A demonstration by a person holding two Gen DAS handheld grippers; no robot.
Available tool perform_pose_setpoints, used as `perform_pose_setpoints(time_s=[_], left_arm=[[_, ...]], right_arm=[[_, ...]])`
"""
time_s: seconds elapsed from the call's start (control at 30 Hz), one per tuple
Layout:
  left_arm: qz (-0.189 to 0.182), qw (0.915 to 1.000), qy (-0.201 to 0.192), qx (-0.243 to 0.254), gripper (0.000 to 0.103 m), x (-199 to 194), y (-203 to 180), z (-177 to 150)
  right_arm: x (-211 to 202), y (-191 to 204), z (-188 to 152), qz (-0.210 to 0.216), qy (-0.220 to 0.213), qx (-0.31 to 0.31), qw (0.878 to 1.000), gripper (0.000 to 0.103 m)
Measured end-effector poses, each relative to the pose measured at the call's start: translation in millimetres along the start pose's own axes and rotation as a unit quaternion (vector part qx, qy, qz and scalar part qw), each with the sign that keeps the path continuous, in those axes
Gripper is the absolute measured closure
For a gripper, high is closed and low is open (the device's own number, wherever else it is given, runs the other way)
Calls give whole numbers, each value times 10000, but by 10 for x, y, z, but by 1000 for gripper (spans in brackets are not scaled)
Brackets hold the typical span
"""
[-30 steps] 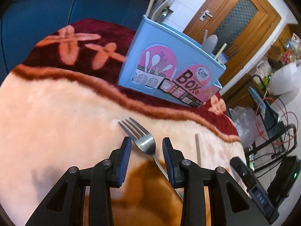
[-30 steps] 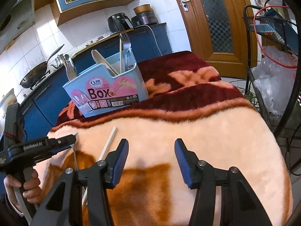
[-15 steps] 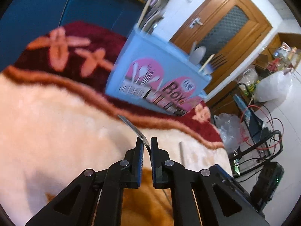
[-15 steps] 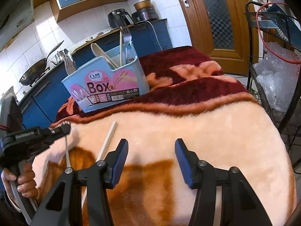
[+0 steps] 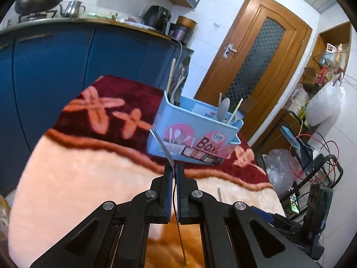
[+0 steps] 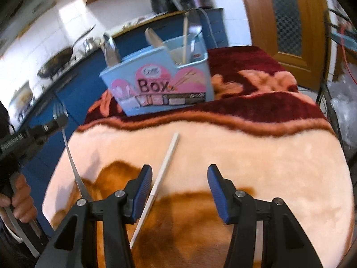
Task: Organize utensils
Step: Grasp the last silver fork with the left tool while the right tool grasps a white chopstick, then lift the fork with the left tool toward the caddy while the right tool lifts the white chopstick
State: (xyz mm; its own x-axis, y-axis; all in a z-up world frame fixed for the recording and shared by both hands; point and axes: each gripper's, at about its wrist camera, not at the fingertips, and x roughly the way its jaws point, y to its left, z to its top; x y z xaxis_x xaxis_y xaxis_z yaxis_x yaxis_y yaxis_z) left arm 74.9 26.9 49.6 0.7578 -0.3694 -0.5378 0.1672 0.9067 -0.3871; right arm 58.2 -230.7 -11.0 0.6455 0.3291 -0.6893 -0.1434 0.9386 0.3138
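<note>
My left gripper (image 5: 173, 169) is shut on a steel fork (image 5: 164, 145) and holds it off the blanket, tines up and forward, handle hanging down. From the right wrist view the left gripper (image 6: 59, 120) and the fork (image 6: 69, 154) show at the far left. A light blue utensil box (image 5: 194, 134) labelled "Box" stands on the dark red part of the blanket, with several utensils inside; it also shows in the right wrist view (image 6: 160, 84). My right gripper (image 6: 179, 178) is open and empty, low over the blanket. A pale chopstick (image 6: 162, 169) lies just by its left finger.
The table is covered by a plush peach and maroon blanket (image 5: 89, 178). Blue kitchen cabinets (image 5: 55, 67) stand behind it. A wooden door (image 5: 256, 67) and a wire rack (image 5: 312, 178) with cables and bags are on the right.
My left gripper closed on the fork and lifted it off the blanket, tilting upward. My right gripper moved forward and left, toward the chopstick.
</note>
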Motion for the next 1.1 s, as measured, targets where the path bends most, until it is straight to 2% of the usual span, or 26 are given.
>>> perform_pose_setpoints(time_s=[0.1,0.2,0.23,0.57,0.67,0.77,0.8,0.93,1.1], left_arm=[[31,9999,-107,57,101,-47,-7,2],[37,9996,-257,112,101,-110,6,16],[38,9995,-290,123,101,-115,8,20],[-9,9977,-473,485,101,-98,-63,175],[-60,9965,-552,632,102,-124,-95,211],[-35,9954,-658,693,102,-143,-118,276],[-30,9952,-696,691,102,-148,-125,309],[-67,9941,-830,700,102,-175,-180,404],[-73,9916,-1062,733,102,-240,-282,541]], right_arm=[[73,63,13,41,229,-95,9997,50],[157,172,36,-167,520,-408,9977,69],[174,201,34,-208,574,-497,9969,71],[411,259,185,30,1282,-415,9909,71],[430,233,224,119,1362,-341,9900,71],[442,218,233,119,1343,-336,9903,77],[444,211,233,70,1306,-345,9908,87],[401,88,217,258,1126,-63,9933,94],[251,-73,191,501,723,218,9959,95]])
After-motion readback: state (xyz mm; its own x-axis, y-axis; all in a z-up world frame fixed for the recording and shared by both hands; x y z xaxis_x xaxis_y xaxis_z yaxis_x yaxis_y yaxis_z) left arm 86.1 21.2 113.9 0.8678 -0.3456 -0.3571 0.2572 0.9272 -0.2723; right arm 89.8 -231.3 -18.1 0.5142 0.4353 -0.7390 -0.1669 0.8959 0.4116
